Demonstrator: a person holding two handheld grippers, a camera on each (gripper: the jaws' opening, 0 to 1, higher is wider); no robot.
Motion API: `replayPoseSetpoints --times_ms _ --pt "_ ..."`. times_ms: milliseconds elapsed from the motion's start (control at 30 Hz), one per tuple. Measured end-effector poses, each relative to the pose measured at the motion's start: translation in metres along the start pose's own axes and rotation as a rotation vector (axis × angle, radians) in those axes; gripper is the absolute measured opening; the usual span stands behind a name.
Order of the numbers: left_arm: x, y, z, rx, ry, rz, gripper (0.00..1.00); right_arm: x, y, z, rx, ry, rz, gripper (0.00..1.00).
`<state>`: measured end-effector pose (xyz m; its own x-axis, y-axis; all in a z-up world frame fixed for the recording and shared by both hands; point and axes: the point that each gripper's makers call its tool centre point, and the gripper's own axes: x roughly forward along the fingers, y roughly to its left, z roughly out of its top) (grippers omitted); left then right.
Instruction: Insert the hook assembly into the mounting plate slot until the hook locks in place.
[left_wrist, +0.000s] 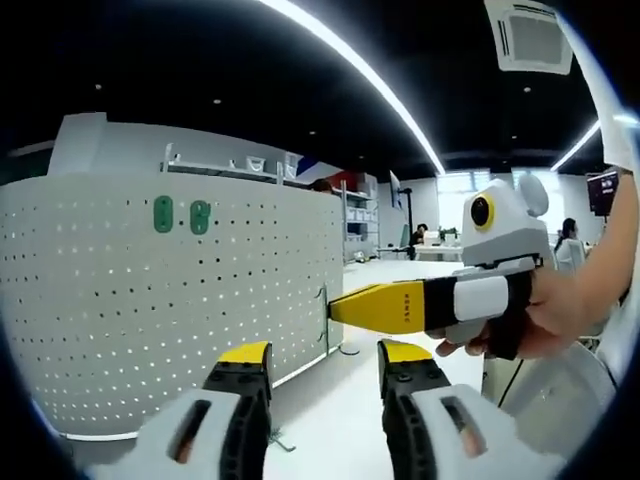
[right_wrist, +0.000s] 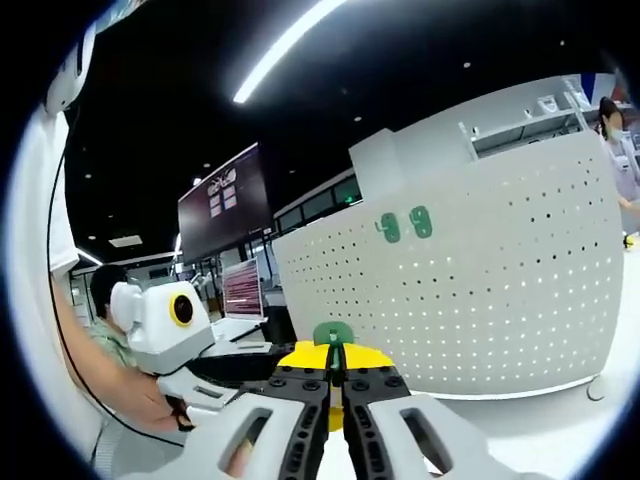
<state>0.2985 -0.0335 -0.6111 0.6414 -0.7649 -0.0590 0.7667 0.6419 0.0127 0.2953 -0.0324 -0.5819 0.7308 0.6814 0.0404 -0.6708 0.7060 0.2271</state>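
The right gripper (right_wrist: 337, 388) has its jaws clenched on a hook (right_wrist: 333, 335), a small green plastic piece with a rounded top that sticks up just past the yellow jaw tips. In the left gripper view that same gripper (left_wrist: 335, 306) comes in from the right, held in a hand (left_wrist: 560, 315), with its yellow tips just beside the near edge of the plate (left_wrist: 150, 310); a thin green bit shows at the tips there. Holding the hook by its body probably leaves its back free to meet a hole.

The plate is a white perforated panel standing upright on the bench (left_wrist: 345, 400), with a matte face and even rows of small round holes, some letting light through. It looks bowed, but this is likely the lens. Two more green hooks (left_wrist: 181, 216) already sit side by side high on its face, which suggests where this one belongs.

The left gripper (left_wrist: 325, 368) hangs low before the plate with its jaws released and nothing between them, well apart from the panel, likely kept back so that everything stays in sight. Insertion is not yet done.
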Motion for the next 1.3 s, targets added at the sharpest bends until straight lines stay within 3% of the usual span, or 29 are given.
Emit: replayPoseSetpoints --times_ms 100,267,533,733,1300 --pt "0.001 0.001 -0.004 -0.012 0.012 0.003 0.66 -0.001 0.000 -0.001 0.006 0.004 -0.002 0.00" --pt "0.001 0.008 -0.005 -0.015 0.005 0.035 0.81 -0.002 -0.002 -0.003 0.017 0.008 -0.008 0.00" --pt "0.000 0.009 -0.004 -0.014 0.001 0.040 0.80 -0.001 -0.002 -0.003 0.007 0.018 -0.026 0.00" --pt "-0.001 0.012 -0.005 -0.015 0.005 0.053 0.79 -0.002 -0.008 0.005 -0.328 0.058 -0.141 0.00" --pt "-0.007 0.026 -0.001 -0.013 -0.001 0.075 0.76 0.002 -0.031 0.014 -0.217 0.039 -0.201 0.01"
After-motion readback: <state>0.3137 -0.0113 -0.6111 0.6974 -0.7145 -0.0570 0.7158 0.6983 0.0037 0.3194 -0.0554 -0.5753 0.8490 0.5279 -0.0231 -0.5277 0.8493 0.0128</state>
